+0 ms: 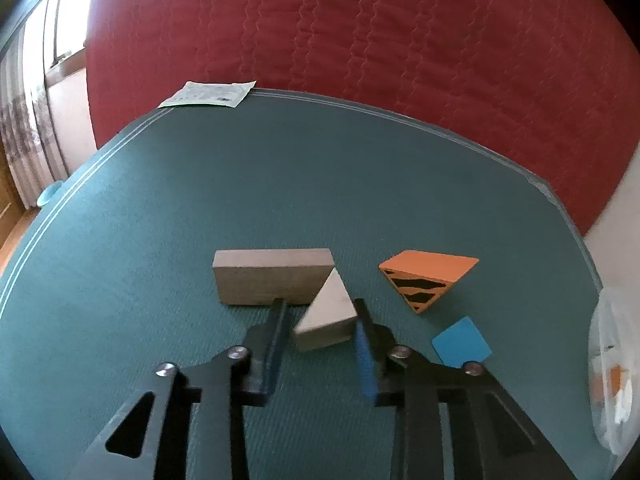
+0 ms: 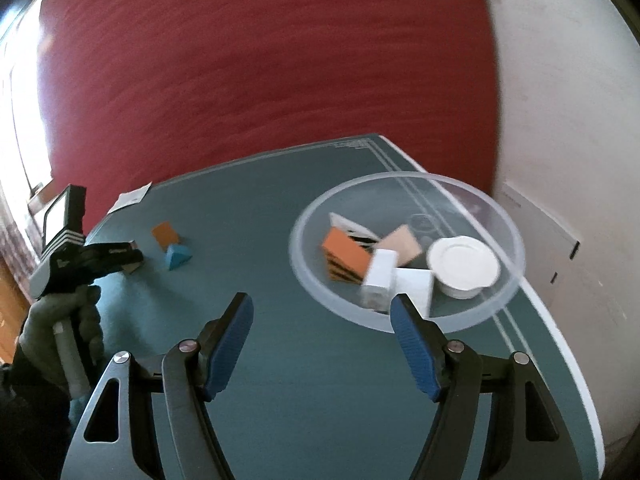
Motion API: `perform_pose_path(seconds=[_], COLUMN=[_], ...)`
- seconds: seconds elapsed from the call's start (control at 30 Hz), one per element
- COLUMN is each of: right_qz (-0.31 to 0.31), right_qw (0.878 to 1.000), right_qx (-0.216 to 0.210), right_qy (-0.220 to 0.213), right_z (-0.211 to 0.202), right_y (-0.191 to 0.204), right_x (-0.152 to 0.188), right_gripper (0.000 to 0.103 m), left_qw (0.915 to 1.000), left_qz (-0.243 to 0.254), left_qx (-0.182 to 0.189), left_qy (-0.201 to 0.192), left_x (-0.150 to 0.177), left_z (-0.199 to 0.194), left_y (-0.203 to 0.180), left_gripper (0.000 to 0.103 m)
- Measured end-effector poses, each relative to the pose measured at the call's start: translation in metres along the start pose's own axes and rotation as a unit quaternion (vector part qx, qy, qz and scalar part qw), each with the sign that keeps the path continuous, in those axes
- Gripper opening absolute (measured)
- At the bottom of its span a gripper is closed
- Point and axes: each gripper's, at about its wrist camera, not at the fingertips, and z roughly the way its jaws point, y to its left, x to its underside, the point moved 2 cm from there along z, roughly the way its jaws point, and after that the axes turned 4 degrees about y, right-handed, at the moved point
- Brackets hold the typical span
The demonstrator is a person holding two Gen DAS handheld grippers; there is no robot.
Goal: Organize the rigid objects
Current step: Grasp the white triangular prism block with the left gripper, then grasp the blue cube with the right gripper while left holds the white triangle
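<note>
In the left wrist view my left gripper [image 1: 320, 304] is open, its jaws on either side of a plain wooden triangular block [image 1: 326, 320] that rests on the teal mat [image 1: 160, 208]. A plain rectangular block [image 1: 272, 276] lies just behind it, touching. An orange triangle with black stripes [image 1: 428, 280] and a blue block [image 1: 461, 342] lie to the right. In the right wrist view my right gripper [image 2: 320, 304] is open and empty, above the mat in front of a clear bowl [image 2: 508, 216] that holds several blocks and a white dish [image 2: 464, 264].
A red quilted bed [image 1: 380, 40] lies beyond the mat's far edge. A paper packet [image 1: 208, 94] sits at the mat's far left corner. The left gripper [image 2: 116, 256] and gloved hand show in the right wrist view. A white wall [image 2: 568, 120] stands to the right.
</note>
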Motion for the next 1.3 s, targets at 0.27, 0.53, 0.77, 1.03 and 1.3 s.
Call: perform_pose_path(seconds=[0.27,0.53,0.77,1.03,1.3], right_qz=[-0.031,-0.08,-0.115,-0.129,-0.107], right_qw=[0.998,0.99,0.987,0.985,0.988], right_qx=[-0.047,-0.081,-0.073,-0.062,-0.047], right_qy=[0.03,0.084,0.087,0.094,0.103], right_z=[0.019,0.057,0.089,0.136,0.175], right_y=[0.041,0.085,0.121,0.156,0.176], right_x=[-0.006,-0.009,-0.024,-0.044,-0.064], right_gripper=[0.071,0.071,0.071,0.071,0.071], left_qw=[0.9998,0.9994,0.9993,0.9998,0.9999], left_qz=[0.008,0.015,0.027,0.011,-0.009], left_qx=[0.019,0.031,0.024,0.014,-0.002], left_qy=[0.007,0.006,0.001,-0.006,-0.013], left_x=[0.015,0.034,0.041,0.044,0.044], left_z=[-0.015,-0.034,-0.034,-0.035,-0.038], left_y=[0.007,0.02,0.019,0.023,0.029], left_gripper=[0.028,0.028,0.028,0.028,0.028])
